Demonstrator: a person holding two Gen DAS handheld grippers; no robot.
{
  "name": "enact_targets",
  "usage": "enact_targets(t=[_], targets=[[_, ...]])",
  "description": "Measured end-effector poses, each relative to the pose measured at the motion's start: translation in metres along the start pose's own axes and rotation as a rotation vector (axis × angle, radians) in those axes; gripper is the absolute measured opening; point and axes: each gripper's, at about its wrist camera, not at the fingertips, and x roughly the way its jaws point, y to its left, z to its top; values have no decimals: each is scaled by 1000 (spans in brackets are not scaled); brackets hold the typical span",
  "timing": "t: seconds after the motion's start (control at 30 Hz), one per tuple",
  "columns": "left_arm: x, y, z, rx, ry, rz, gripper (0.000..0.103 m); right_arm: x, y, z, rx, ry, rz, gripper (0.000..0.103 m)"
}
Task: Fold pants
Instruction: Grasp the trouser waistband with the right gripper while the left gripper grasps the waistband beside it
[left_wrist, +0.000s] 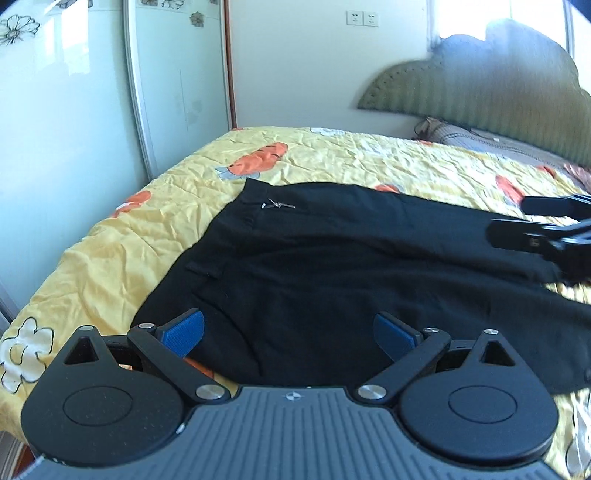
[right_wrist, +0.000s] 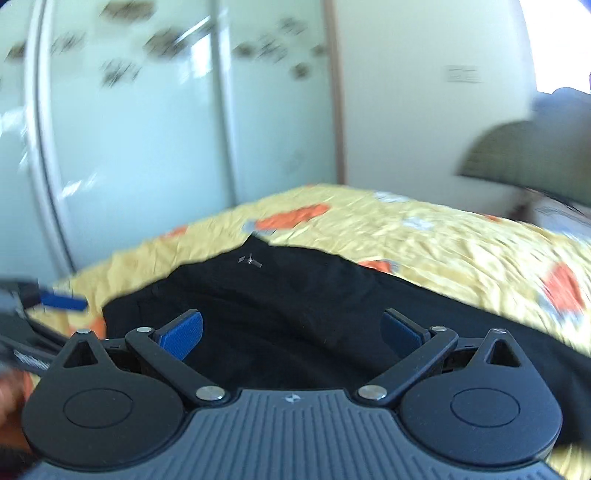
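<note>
Black pants (left_wrist: 332, 266) spread flat across the middle of the frame on a yellow bedspread (left_wrist: 110, 236) with carrot and flower prints, waistband and small metal clasp (left_wrist: 279, 204) toward the upper left, legs running off to the right. Left gripper (left_wrist: 288, 332) poised low over the near edge of the waist, blue pads (left_wrist: 186, 330) spread wide, nothing between them. Right gripper (right_wrist: 291, 330) likewise released and empty, hovering above the seat of the pants in the lower centre of its own view; seen from the left camera as dark fingers at the right edge, above the legs. Right view smeared, so likely on the move. Probably the start of a lengthwise fold, no crease made so far. To do it well: drop each gripper onto the near edge, one at the waistband, one further down the leg, and pinch just the layers meant to travel. Lift together, level, keeping the cloth taut between the two grips so no sag or twist forms. Carry across to the far edge, line up the seams, lay down gently before letting go. Beware the clasp snagging, and the crumpled bedspread dragging up with the cloth.
</note>
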Motion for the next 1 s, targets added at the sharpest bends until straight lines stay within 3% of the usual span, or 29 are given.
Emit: enact_targets(t=[0.13,0.23,0.33,0.4,0.43,0.47,0.5,0.57,0.6,0.73,0.9,1.0], targets=[[24,10,19,-11,14,40,99,87,-54,38,-2,136,11,103],[45,17,33,-17,44,56,99,151,-96,41,23,216,49,102],[68,25,49,-30,84,52,99,200,-118,46,-4,285,57,90],[85,30,60,-39,118,51,99,223,-129,44,-21,327,82,78],[93,33,66,-48,133,48,99,232,-133,43,-29,353,93,66],[102,35,72,-57,144,41,99,239,-137,41,-29,374,108,62],[110,37,78,-65,152,35,99,240,-140,43,-34,358,134,55],[127,39,93,-86,166,22,99,239,-145,47,-27,362,190,12],[136,40,100,-101,173,9,99,237,-145,49,-32,361,200,8],[176,52,131,-253,219,-88,98,212,-108,48,-248,283,114,5],[231,73,153,-583,351,-330,98,152,-35,34,-595,134,44,5],[256,78,155,-724,423,-389,97,129,-5,15,-740,104,27,5]])
